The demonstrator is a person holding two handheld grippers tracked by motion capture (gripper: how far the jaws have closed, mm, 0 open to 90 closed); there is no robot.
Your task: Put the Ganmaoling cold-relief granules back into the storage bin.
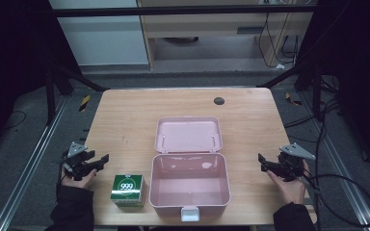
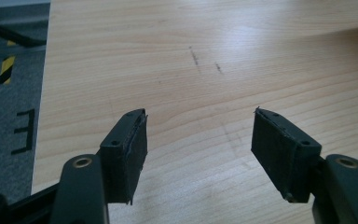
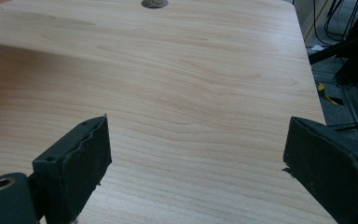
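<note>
Jaws of both your grippers stand apart with nothing between them: in the left gripper view the two black pads frame bare wood, and the right gripper view shows the same, with a wider gap. Your left gripper (image 1: 87,162) hovers at the near left of the tabletop (image 1: 125,120), held in your left hand (image 1: 77,175), pointing inward toward the middle. Just beside it, nearer the front edge, sits the green and white box (image 1: 127,190), upright on the wood, marked 999 on top, touched by neither gripper. To the right of that box, close but apart, rests the pink case (image 1: 190,185), lid (image 1: 188,134) thrown back flat behind the tray, white latch (image 1: 190,213) at the front edge, inside bare. Your right gripper (image 1: 277,166) hovers at the right of the case, well apart from the box, in your right hand (image 1: 289,185). Farther back, a dark round grommet (image 1: 218,101) sits in the wood near the far edge.
</note>
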